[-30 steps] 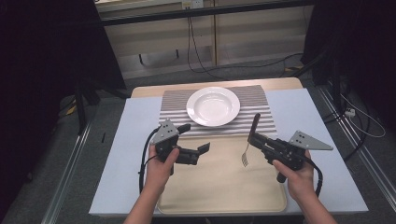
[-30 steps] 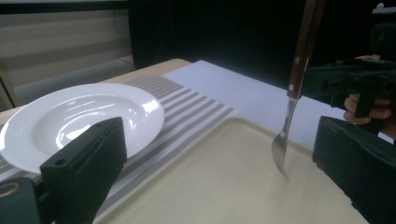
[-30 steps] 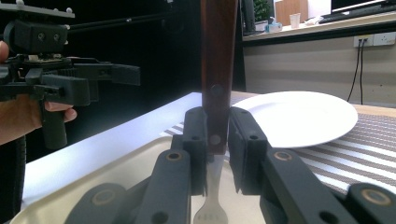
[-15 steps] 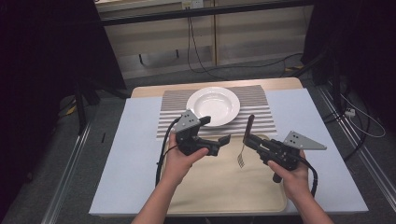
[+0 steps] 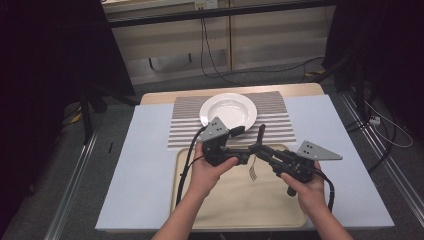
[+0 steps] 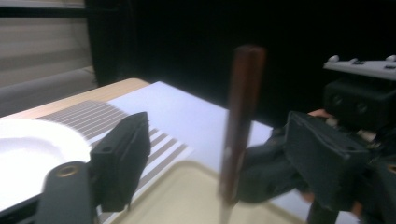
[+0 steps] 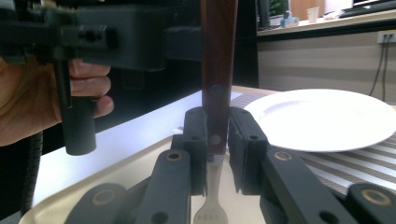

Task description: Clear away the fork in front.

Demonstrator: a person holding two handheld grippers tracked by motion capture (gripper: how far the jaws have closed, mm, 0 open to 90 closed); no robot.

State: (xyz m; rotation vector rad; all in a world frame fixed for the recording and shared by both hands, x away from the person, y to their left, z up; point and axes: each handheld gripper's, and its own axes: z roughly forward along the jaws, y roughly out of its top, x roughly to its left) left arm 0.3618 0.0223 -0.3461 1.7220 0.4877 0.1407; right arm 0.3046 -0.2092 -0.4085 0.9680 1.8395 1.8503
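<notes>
A fork with a dark wooden handle [image 5: 260, 134] stands upright, tines [image 5: 253, 173] down, over the beige tray [image 5: 280, 210]. My right gripper [image 5: 257, 149] is shut on the handle [image 7: 218, 56] near its lower end, and the tines [image 7: 210, 214] hang below the jaws. My left gripper [image 5: 241, 145] has come in from the left, and its jaws have just been closing. The handle [image 6: 240, 116] stands between them with a gap on each side, so the pads do not press on it. In the right gripper view the left gripper's body [image 7: 116, 32] is close at upper left.
A white plate [image 5: 228, 110] sits on a striped mat [image 5: 280, 120] behind the tray. A pale cover [image 5: 145, 170] spreads over the table. Dark floor, cables and rails surround the table.
The left hand has moved right and slightly up until its jaws stand around the fork's handle, and the jaws have narrowed. The right hand still holds the fork in nearly the same place.
</notes>
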